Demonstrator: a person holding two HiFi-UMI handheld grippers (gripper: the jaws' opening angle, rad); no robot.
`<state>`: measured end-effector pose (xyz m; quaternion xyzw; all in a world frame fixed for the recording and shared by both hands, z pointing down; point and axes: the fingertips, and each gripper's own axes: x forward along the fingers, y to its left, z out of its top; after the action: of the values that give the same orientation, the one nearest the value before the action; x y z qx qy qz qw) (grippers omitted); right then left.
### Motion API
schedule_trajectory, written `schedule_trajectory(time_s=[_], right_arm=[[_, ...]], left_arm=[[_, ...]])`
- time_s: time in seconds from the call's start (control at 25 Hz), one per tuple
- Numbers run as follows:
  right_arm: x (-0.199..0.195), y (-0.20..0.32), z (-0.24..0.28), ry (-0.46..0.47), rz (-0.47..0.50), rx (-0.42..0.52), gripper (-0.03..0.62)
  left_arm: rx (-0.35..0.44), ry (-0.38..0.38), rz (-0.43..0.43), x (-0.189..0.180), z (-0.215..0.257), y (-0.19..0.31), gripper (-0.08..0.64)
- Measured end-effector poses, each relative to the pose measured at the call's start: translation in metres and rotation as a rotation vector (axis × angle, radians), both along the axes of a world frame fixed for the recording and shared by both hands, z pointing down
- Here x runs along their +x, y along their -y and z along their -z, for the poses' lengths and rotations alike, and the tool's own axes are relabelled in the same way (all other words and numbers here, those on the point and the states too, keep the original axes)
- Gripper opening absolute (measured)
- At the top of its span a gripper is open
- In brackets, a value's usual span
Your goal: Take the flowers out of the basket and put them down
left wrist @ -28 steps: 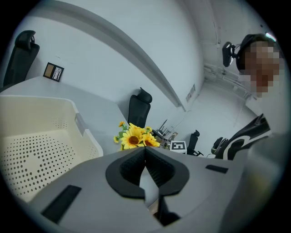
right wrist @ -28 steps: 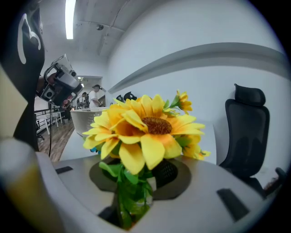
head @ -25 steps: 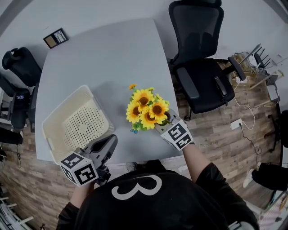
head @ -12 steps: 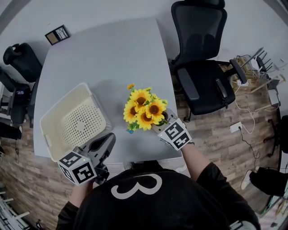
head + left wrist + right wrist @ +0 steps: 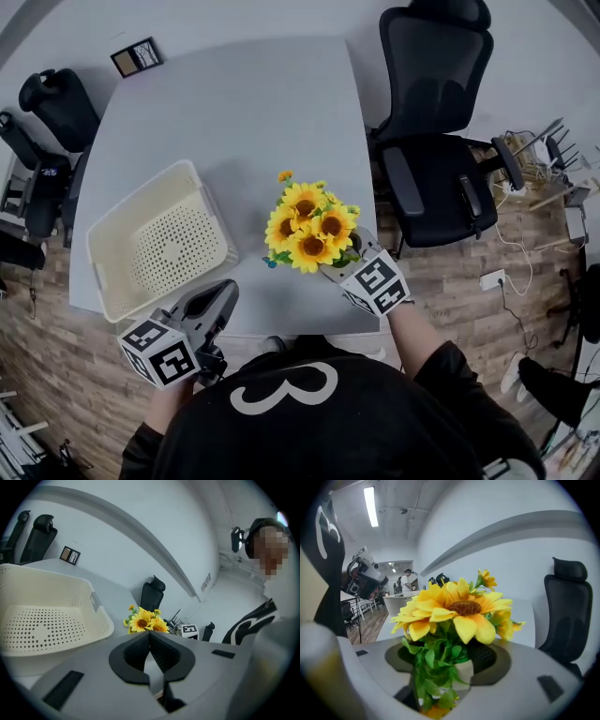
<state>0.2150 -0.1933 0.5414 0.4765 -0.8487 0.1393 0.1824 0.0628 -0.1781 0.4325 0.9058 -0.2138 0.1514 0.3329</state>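
Shut left hand-held gripper [image 5: 150, 635] faces the cream basket [image 5: 99, 617] and flowers [image 5: 142, 620].

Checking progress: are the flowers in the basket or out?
Out. The flowers are over the grey table, beside the basket, whose perforated inside is bare.

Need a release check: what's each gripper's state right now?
Left gripper: shut, empty.
Right gripper: open; jaws have just been opening, flowers between them, not clamped.

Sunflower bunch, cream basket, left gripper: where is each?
sunflower bunch [image 5: 312, 228], head view, middle blooms.
cream basket [image 5: 167, 251], head view, perforated floor.
left gripper [image 5: 150, 635], left gripper view, where its closed tips meet.
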Motion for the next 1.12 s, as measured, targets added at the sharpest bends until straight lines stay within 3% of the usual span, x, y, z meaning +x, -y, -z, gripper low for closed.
schedule_trajectory(time_s=[0.36,0.56,0.8,1.04,1.12], right_arm=[[0.005,-0.013,0.022,0.091,-0.017,0.016,0.368],[0.014,-0.026,0.028,0.009,-0.046,0.033,0.377],[0.037,-0.046,0.069,-0.029,-0.213,0.147,0.377],[-0.002,-0.083,0.134,0.084,-0.197,0.261,0.374],[-0.023,-0.094,0.153,0.125,-0.188,0.286,0.332]], left_arm=[[-0.015,-0.009,0.007,-0.008,-0.009,-0.003,0.013],[-0.024,-0.023,0.003,-0.018,-0.014,-0.010,0.012],[0.001,-0.058,-0.005,-0.041,-0.003,-0.028,0.012],[0.015,-0.071,0.004,-0.074,0.008,-0.061,0.012],[0.030,-0.078,-0.003,-0.081,0.016,-0.071,0.012]])
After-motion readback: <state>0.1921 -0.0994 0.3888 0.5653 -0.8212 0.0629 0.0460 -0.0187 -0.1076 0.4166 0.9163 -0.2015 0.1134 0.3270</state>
